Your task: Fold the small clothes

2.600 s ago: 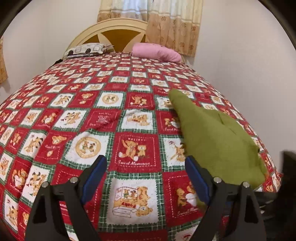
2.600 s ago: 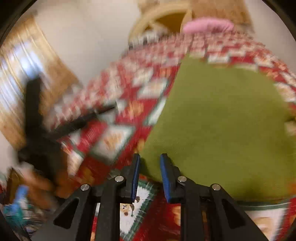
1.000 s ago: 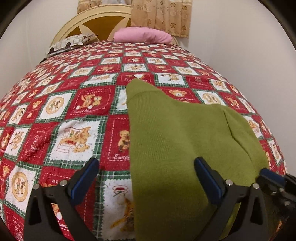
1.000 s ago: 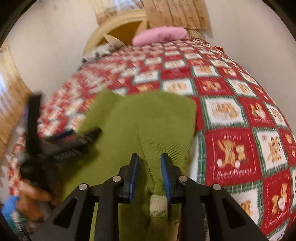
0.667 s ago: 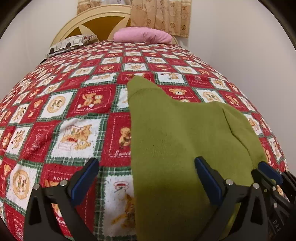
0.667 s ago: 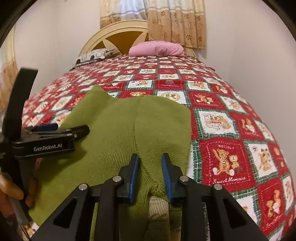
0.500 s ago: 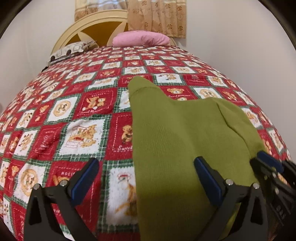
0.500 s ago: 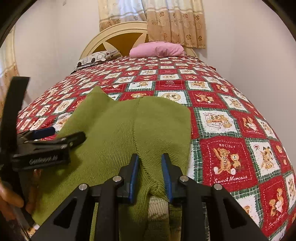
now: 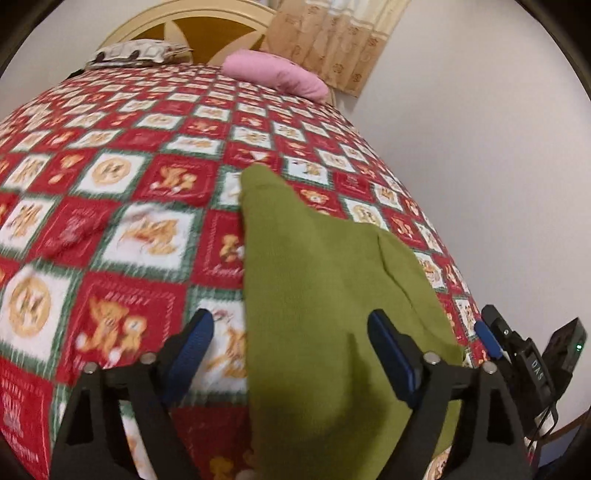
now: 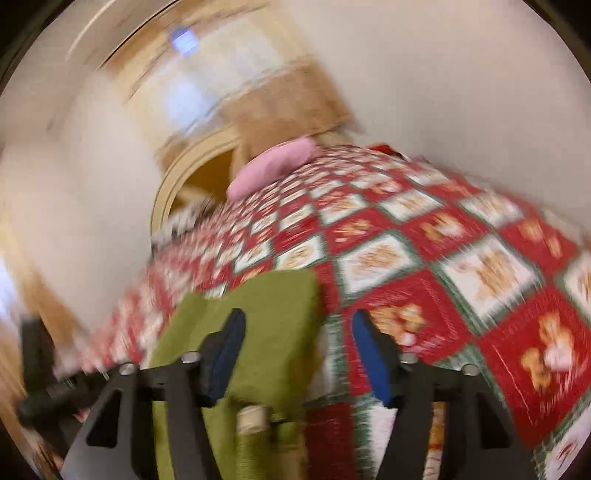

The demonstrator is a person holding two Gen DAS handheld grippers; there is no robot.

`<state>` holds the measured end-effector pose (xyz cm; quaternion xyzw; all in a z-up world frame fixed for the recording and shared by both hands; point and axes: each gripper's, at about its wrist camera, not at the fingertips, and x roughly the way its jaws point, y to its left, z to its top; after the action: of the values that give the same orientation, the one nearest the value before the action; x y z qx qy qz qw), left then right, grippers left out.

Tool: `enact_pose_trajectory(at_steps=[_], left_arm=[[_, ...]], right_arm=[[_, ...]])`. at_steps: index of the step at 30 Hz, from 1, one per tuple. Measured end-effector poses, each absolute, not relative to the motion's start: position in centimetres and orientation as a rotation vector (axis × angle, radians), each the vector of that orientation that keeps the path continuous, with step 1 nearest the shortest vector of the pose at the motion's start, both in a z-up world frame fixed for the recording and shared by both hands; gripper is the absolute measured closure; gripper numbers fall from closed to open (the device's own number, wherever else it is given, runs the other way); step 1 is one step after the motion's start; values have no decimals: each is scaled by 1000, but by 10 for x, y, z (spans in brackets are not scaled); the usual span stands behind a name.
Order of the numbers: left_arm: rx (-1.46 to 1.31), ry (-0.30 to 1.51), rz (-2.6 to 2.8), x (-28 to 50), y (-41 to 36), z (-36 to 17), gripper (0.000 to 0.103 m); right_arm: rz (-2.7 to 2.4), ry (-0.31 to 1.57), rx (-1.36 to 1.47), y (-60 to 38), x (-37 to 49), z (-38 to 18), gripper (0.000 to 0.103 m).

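An olive green knit garment (image 9: 325, 288) lies flat on the near right part of the bed's red patchwork quilt (image 9: 122, 206). My left gripper (image 9: 291, 350) is open and empty, its jaws spread over the garment's near left edge. My right gripper (image 10: 299, 347) is open and empty above the garment's near right part (image 10: 273, 325), in a blurred view. The right gripper also shows at the right edge of the left wrist view (image 9: 491, 339).
A pink pillow (image 9: 277, 75) and a patterned pillow (image 9: 136, 53) lie by the rounded headboard (image 9: 192, 26) at the far end. A white wall (image 9: 480, 147) runs close along the bed's right side. Curtains (image 9: 332, 40) hang behind the headboard.
My right gripper has opened and let go of the green garment, then swung to the right. The garment now lies flat. My left gripper stayed open and tilted a little.
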<state>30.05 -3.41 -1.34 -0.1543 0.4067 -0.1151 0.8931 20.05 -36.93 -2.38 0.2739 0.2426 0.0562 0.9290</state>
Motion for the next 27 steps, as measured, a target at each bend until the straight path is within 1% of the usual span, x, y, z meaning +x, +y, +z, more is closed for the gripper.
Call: enact_pose_trajectory(at_steps=[3, 4, 7, 8, 10, 13, 16, 22, 23, 24, 27], left_arm=[[-305, 860, -240, 316, -45, -21, 20], [-319, 884, -233, 320, -46, -29, 20], [-364, 948, -239, 323, -41, -53, 18], [-366, 919, -247, 320, -41, -51, 18], [-347, 927, -252, 320, -43, -50, 18], [-323, 933, -264, 321, -46, -50, 15], [-302, 931, -271, 321, -50, -50, 13], [-292, 929, -275, 322, -51, -51, 14], [-286, 927, -278, 321, -52, -51, 18], [-281, 925, -283, 321, -53, -51, 22], [-267, 920, -281, 320, -56, -50, 28]], right_arm=[[158, 582, 723, -386, 214, -43, 41], [171, 596, 731, -385, 216, -45, 41], [198, 608, 676, -374, 221, -41, 41], [206, 614, 662, -370, 223, -41, 41], [224, 666, 637, -362, 231, -45, 40], [264, 760, 622, -352, 244, -55, 40], [282, 774, 561, -340, 247, -53, 29], [305, 833, 445, -321, 263, -53, 25], [328, 847, 412, -316, 268, -52, 28], [341, 858, 369, -308, 270, -52, 37], [354, 852, 266, -291, 270, -47, 59]])
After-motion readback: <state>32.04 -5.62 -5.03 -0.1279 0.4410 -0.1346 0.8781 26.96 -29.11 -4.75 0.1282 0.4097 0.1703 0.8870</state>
